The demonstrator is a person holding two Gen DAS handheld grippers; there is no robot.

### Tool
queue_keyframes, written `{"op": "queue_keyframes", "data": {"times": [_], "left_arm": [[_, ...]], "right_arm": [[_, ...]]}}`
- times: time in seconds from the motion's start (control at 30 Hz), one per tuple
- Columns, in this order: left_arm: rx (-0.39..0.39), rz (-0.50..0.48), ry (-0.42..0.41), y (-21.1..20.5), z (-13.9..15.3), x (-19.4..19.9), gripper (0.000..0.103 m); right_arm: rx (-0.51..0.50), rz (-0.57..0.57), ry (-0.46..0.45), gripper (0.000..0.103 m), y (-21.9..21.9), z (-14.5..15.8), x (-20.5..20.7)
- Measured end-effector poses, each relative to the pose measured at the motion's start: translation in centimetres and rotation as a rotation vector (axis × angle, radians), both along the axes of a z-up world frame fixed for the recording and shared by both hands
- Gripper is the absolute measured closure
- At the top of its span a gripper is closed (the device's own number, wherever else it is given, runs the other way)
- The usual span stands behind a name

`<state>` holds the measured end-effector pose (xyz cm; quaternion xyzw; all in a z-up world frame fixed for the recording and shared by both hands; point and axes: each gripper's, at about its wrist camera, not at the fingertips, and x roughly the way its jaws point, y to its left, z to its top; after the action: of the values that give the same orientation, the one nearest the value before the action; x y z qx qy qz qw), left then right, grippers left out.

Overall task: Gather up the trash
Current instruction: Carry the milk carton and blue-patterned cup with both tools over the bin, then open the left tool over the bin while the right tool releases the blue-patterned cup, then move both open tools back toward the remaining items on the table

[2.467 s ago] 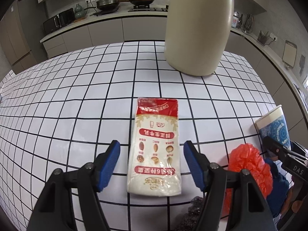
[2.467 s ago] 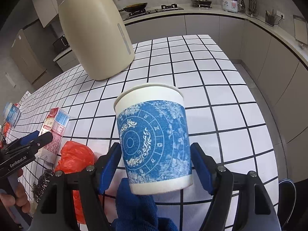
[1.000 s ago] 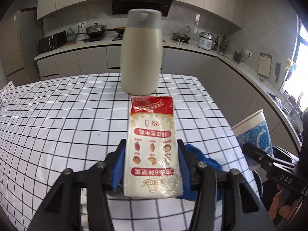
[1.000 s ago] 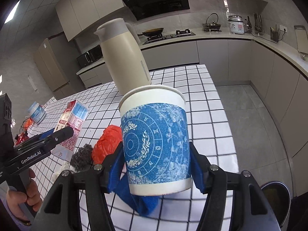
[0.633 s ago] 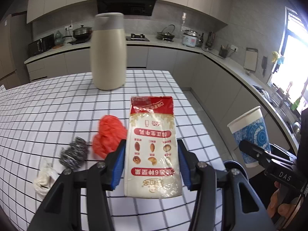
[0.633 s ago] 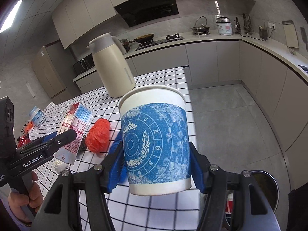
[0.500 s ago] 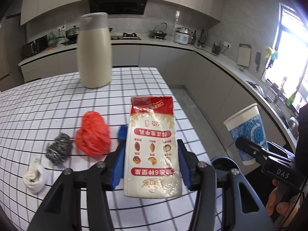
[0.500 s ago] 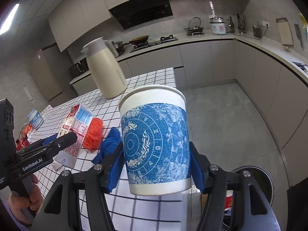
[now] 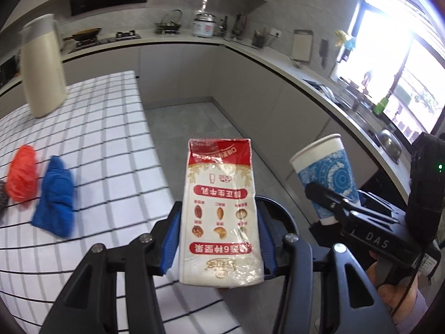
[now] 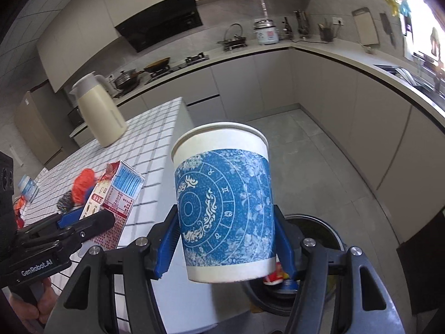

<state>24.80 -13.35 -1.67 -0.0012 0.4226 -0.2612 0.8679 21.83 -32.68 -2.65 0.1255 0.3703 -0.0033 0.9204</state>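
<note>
My left gripper (image 9: 219, 239) is shut on a red and white milk carton (image 9: 221, 214), held flat in the air past the table's right edge. My right gripper (image 10: 224, 245) is shut on a white paper cup with a blue pattern (image 10: 224, 203), upright above a round dark trash bin (image 10: 319, 231) on the floor. The bin holds some coloured trash. In the left wrist view the cup (image 9: 325, 172) hangs to the right of the carton, and the bin's rim (image 9: 281, 211) shows behind the carton. In the right wrist view the carton (image 10: 116, 192) is at the left.
On the checked table (image 9: 111, 144) lie a blue cloth (image 9: 54, 197), a red plastic bag (image 9: 22, 175) and a steel scourer (image 10: 64, 203). A cream thermos jug (image 9: 41, 66) stands at the far end. Grey floor (image 10: 319, 150) and cabinets lie to the right.
Both grippers carried the carton and the cup to the right, off the table edge and over the floor. The bin has come into view under them. Both grips are unchanged.
</note>
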Motion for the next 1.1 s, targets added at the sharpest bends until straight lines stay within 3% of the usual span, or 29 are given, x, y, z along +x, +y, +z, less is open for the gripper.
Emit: {"op": "queue_keyframes", "data": {"times": [0.4,0.83,1.0,1.1], "left_arm": [[0.051,-0.071,0.07,-8.8,-6.4,-1.6,0.051],[0.145,-0.026,0.156,-13.2,-13.5,0.1,0.051],[0.171,-0.003,0.166,-14.3,-15.0,1.2,0.036],[0.174,0.011,0.158,-14.4,-14.5,1.4,0.036]], "right_arm": [[-0.001,-0.087,0.093,0.039,-9.8,-6.4,-4.1],[0.021,-0.01,0.205,0.038,-13.3,-15.2,-0.8],[0.002,-0.019,0.22,0.029,-14.7,-17.3,0.3],[0.011,-0.051,0.219,0.029,-15.7,-17.8,0.6]]}}
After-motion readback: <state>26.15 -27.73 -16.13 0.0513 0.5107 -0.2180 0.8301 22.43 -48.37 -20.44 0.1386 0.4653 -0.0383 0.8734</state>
